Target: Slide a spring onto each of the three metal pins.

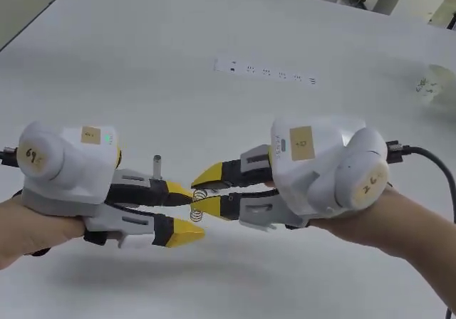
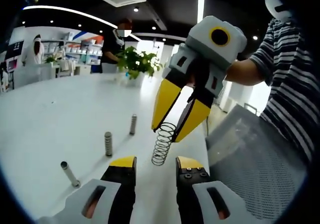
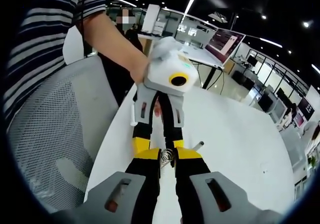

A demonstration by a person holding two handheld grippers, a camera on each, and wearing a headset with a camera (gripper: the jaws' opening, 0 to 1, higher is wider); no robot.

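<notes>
My right gripper is shut on a small wire spring, held by its upper coils with the rest hanging free. The left gripper faces it tip to tip, its yellow jaws open around the spring's lower end without touching it. In the left gripper view the spring dangles from the right gripper just above my open left gripper. On the white table stand three pins: the far pin and middle pin each wear a spring, while the near pin is bare.
A white power strip lies further back on the table, and a clear object sits at the far right edge. A grey mesh chair stands beside the table. A potted plant and a person are at the far end.
</notes>
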